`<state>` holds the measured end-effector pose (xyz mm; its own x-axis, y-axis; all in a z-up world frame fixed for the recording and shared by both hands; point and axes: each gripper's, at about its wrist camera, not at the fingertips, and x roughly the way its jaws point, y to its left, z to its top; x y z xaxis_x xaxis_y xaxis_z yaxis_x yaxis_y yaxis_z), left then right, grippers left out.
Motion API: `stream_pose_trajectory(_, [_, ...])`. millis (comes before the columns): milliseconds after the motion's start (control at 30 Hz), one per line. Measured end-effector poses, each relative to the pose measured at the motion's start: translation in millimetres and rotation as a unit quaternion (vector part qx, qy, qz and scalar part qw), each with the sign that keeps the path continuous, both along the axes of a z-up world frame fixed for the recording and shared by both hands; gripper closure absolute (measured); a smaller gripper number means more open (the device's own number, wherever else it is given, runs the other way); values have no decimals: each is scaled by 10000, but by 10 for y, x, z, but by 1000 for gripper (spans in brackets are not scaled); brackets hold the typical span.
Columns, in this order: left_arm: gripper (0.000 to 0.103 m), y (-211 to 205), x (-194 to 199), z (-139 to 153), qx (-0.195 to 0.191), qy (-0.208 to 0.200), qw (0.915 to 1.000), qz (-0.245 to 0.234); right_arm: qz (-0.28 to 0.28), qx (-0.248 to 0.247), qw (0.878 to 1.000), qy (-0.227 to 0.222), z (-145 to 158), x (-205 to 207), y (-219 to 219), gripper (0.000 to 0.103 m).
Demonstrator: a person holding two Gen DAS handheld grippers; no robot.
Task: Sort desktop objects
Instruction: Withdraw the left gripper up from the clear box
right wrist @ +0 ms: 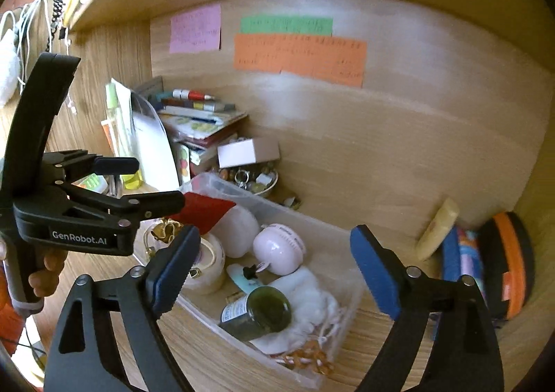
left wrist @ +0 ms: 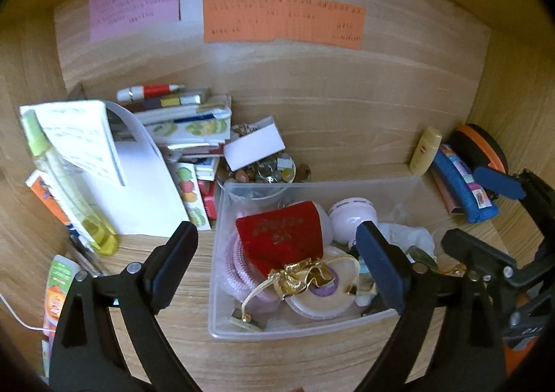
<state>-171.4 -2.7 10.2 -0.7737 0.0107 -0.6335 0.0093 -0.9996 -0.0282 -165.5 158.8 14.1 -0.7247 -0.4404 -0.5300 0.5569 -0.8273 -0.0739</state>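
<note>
Right wrist view: both grippers' fingers spread, empty; green bottle (right wrist: 258,314) lying cap-first toward camera.

Left tongs (left wrist: 281,260): jaws spread wide, nothing between the pads, pointing forward and down. Right tongs (right wrist: 277,274): jaws also wide apart, empty, angled down. Left tongs sit just left of the right

Pouch (left wrist: 279,236) in bin (left wrist: 312,328); books (left wrist: 187,121) behind-left, bottle (left wrist: 425,149) behind-right.
</note>
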Motion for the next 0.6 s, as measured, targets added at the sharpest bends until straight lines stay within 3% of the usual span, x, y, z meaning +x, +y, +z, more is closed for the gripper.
stream_pose_trajectory(133, [9, 45, 178, 93, -86, 216, 9997, 28, -103, 96, 9998, 153, 70, 138, 4, 9])
stream_pose_trajectory(433, [7, 213, 630, 132, -317, 520, 9981, 58, -371, -34, 9989, 277, 114, 494, 110, 8])
stream_pose_trajectory(600, [6, 221, 820, 120, -72, 610, 9981, 94, -533, -236, 9979, 283, 113, 715, 219, 4])
